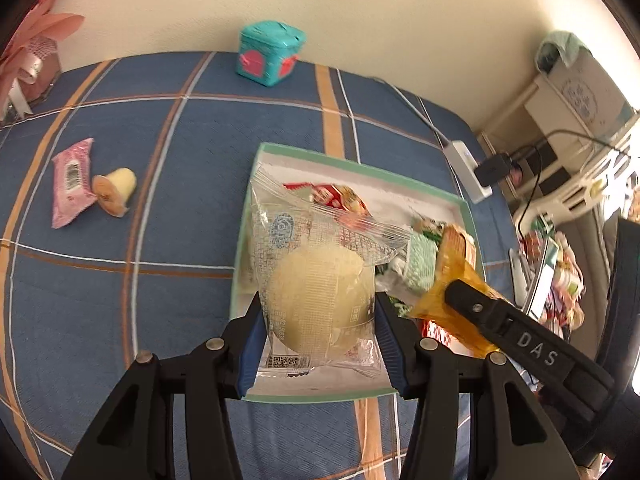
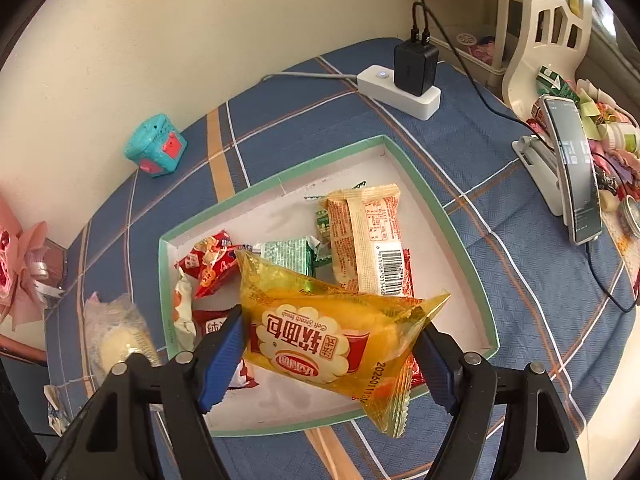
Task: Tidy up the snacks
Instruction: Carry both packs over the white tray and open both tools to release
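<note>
A green-rimmed white tray (image 1: 360, 174) (image 2: 472, 264) lies on the blue plaid cloth and holds several snack packets. My left gripper (image 1: 320, 320) is shut on a clear-wrapped pale round bun (image 1: 320, 300), held above the tray's near edge; the bun also shows in the right wrist view (image 2: 120, 340). My right gripper (image 2: 332, 344) is shut on a yellow bread packet (image 2: 320, 332), held over the tray; it also shows in the left wrist view (image 1: 452, 292). A pink packet (image 1: 72, 182) and a small wrapped roll (image 1: 116, 190) lie on the cloth left of the tray.
A teal toy box (image 1: 270, 52) (image 2: 156, 146) stands by the wall. A power strip with a black charger (image 2: 404, 84) lies behind the tray. A phone on a stand (image 2: 572, 168) stands at the right. A pink bouquet (image 2: 20, 272) is at the left.
</note>
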Demonstrator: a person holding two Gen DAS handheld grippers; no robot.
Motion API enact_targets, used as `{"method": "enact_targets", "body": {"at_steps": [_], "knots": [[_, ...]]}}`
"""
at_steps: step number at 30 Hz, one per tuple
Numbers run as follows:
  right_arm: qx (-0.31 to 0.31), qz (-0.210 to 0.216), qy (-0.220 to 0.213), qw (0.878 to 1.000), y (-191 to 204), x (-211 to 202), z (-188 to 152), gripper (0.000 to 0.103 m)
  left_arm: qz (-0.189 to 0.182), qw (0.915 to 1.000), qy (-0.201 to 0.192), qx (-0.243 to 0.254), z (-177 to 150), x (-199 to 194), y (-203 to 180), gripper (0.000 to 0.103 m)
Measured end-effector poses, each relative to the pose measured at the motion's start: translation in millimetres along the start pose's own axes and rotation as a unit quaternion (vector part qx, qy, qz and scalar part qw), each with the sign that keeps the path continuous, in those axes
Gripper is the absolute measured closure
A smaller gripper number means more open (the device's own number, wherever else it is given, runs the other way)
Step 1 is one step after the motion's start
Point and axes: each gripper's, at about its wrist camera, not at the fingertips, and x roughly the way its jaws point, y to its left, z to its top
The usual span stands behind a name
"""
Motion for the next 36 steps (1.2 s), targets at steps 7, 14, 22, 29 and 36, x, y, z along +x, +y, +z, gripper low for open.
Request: {"method": "enact_targets", "body": {"at_steps": [7,14,22,29,36], "knots": [[-0.013,-0.011,0.035,0.999,3.4,21.6,-7.7,0.022,0.021,0.9994,0.029,-0.003,-6.1,22.1,0.5,0.051],[-0.011,-0.024,0.047,0.999,-1.4,29.5,-11.0,0.022,0.030,0.9987,0.041,0.002,-9.2,29.9,-1.6,0.051],[-0.001,-0.032,0.062,0.998,-7.9,43.0,-10.2,0.022,0.027,0.9976,0.061,0.015,-13.3,44.3,-11.1,0.051],[-0.002,-0.032,0.063,0.998,-8.4,44.3,-12.0,0.021,0.045,0.9943,0.065,0.071,-23.8,54.2,-37.8,0.050],[0.002,-0.031,0.067,0.997,-10.1,49.3,-11.9,0.019,0.051,0.9936,0.066,0.077,-25.2,57.8,-39.5,0.049]]}}
